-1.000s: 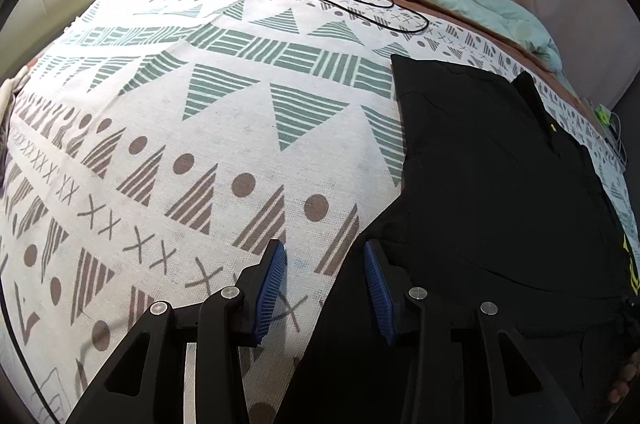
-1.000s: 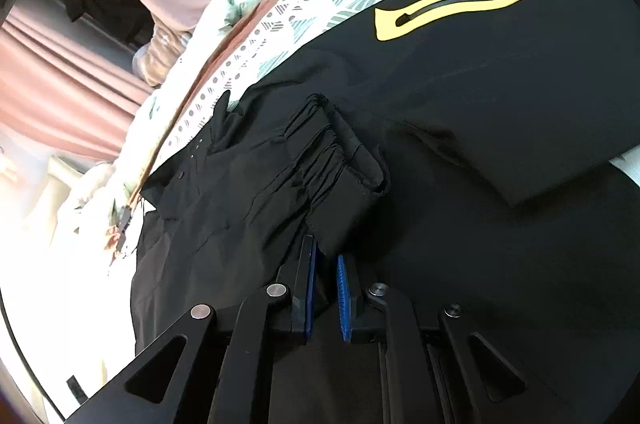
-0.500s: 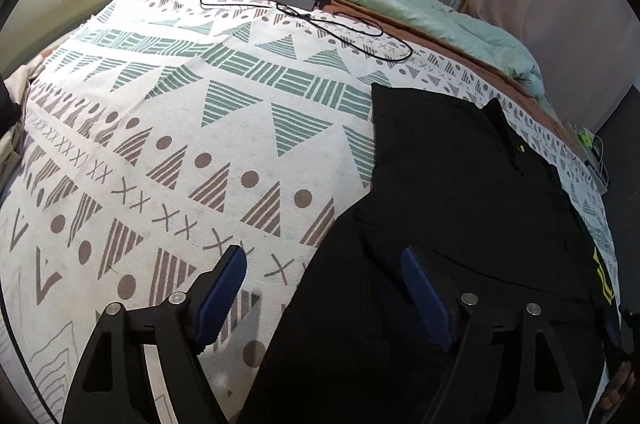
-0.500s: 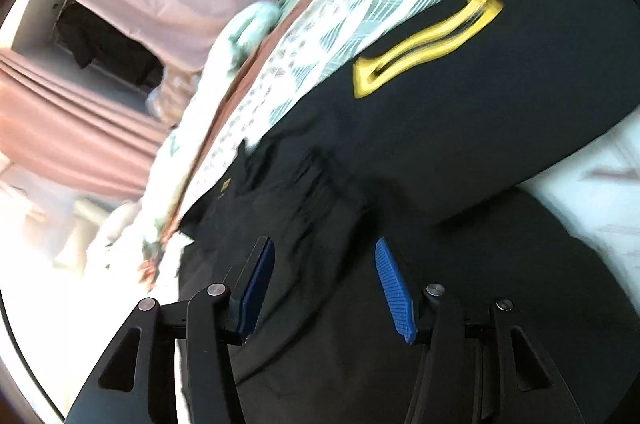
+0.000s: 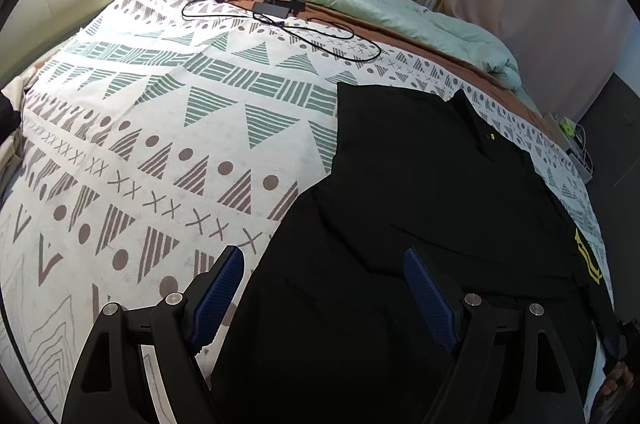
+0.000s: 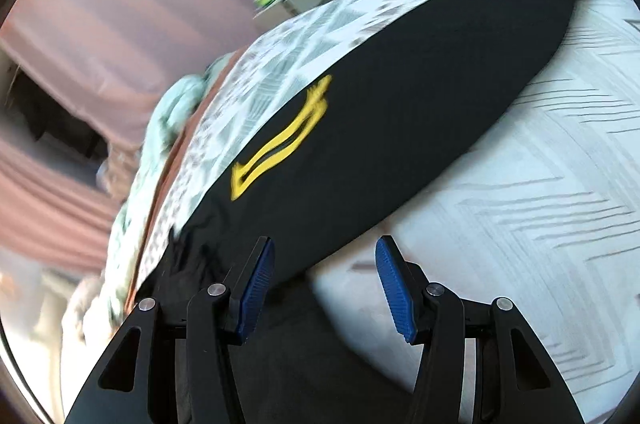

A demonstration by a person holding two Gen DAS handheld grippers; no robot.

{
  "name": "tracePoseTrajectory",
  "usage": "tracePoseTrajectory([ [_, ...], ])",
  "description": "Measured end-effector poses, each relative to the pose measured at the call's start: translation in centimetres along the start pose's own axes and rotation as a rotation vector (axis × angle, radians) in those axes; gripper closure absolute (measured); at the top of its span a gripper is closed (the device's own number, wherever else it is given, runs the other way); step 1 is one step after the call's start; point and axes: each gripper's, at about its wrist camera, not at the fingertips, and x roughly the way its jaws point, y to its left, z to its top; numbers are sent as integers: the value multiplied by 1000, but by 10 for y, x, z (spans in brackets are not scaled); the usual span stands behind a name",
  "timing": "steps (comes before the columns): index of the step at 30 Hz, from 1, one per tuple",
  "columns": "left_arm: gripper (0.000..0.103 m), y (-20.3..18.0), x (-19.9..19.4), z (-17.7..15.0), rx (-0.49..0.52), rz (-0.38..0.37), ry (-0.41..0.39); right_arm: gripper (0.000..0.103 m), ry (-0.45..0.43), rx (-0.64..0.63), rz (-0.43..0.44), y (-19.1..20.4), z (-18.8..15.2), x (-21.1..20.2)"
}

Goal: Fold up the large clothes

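Patterned bedcover (image 5: 168,128) fills both views. We hold the left gripper (image 5: 324,288) and the right gripper (image 6: 324,284) wide apart and empty above the black jacket (image 5: 420,184), which lies flat. Motion blur smears its yellow zipper trim (image 6: 280,148); the frame edge cuts the hem.

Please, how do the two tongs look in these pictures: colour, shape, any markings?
Both tongs, left and right, look alike: black plastic arms with triangular cut-outs and round silver bolts. Each finger ends in a blue ribbed pad. No cables, labels or sleeves are visible on them.
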Motion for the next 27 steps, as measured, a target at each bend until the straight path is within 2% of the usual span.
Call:
tracePoseTrajectory([
  [10,20,-1,4,-1,26,21,-3,51,-20,107,6,-36,16,21],
  [11,20,-2,5,-2,30,24,-1,57,-29,105,2,-35,18,22],
  [13,20,-2,7,-1,32,26,2,77,-38,107,8,-36,22,26],
  [14,20,-2,8,-1,32,25,3,96,-34,114,20,-37,22,28],
  [17,20,-2,8,-1,29,25,-1,99,-62,168,124,-35,21,17],
  [21,20,-2,6,0,7,2,-1,99,-144,80,232,1,22,-15],
  [27,20,0,-6,1,-12,-30,-16,99,-139,-47,350,56,-2,-34],
])
